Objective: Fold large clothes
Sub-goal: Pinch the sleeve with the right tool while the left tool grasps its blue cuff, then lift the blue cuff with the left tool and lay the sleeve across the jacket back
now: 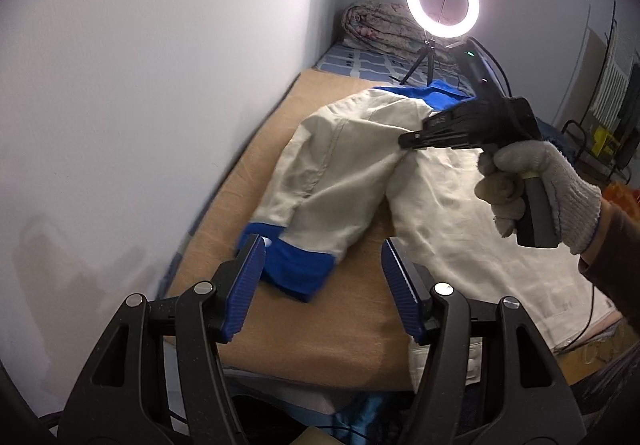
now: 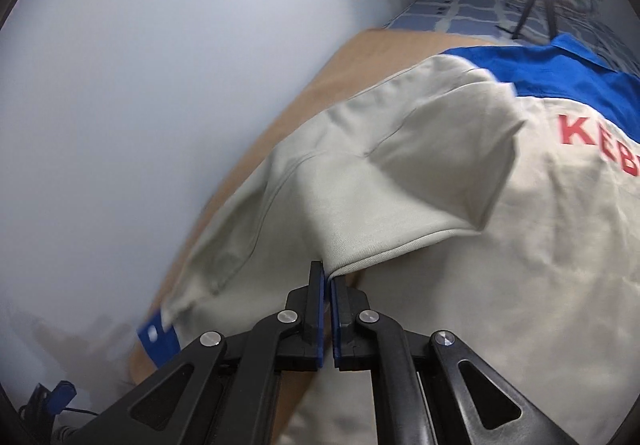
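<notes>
Pinching jacket (image 2: 400, 181) sleeve fold in right gripper (image 2: 329, 285) jaws, lifted

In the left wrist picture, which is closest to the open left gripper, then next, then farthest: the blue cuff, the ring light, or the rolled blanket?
From the left gripper:
1. Blue cuff, just ahead, between the jaws.
2. Ring light, far up the bed, right.
3. Rolled blanket, behind the light, by the wall.

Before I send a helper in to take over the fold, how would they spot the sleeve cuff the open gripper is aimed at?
Find the tan blanket-covered bed along the white wall, with the beige work jacket lying on it. Follow its near sleeve down towards the open left gripper. The sleeve ends in a bright blue cuff with a white snap, the only blue patch at this end.
</notes>
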Demonstrator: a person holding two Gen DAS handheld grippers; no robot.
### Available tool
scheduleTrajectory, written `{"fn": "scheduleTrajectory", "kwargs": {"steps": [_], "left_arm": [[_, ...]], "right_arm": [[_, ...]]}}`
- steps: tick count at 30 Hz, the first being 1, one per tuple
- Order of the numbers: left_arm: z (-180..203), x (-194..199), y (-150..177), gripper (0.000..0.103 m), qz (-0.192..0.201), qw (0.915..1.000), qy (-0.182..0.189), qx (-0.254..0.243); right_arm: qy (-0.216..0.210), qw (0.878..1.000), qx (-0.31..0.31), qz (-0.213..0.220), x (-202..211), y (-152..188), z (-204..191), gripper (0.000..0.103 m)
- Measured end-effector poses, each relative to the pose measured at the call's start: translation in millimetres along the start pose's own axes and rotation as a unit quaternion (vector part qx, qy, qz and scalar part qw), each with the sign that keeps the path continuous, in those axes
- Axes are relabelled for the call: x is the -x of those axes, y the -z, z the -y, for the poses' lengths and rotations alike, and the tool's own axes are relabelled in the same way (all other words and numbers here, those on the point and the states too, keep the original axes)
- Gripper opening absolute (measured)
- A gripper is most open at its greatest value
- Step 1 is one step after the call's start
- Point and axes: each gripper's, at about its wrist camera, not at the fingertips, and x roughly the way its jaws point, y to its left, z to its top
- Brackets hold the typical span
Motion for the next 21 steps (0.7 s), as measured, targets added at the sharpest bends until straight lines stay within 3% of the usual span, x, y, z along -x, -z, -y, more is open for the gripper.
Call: {"fn": "scheduleTrajectory", "kwargs": {"steps": [5, 11, 16, 19, 21], "left_arm": [[-20, -26, -6, 0.063, -0.050, 0.9970, 0.032, 0.049], [-37, -83, -13, 0.063, -0.127, 0.9877, 0.021, 0.089], [-65, -132, -16, 0.063, -0.187, 0.9669, 0.029, 0.171], [-76, -149, -10, 0.063, -0.202, 0.9596, 0.027, 0.194], [-75, -155, -6, 0.049, -0.204, 0.9574, 0.034, 0.201]], "right_arm": [[0.021, 1.000, -0.005, -0.013, -13, -6, 21, 0.000], [0.036, 0.999, 0.001, -0.027, -21, 15, 34, 0.000], [0.031, 0.999, 0.007, -0.029, -22, 27, 40, 0.000], [0.023, 0.999, 0.002, -0.030, -26, 30, 44, 0.000], [0.020, 0.999, 0.000, -0.030, -25, 33, 44, 0.000]]}}
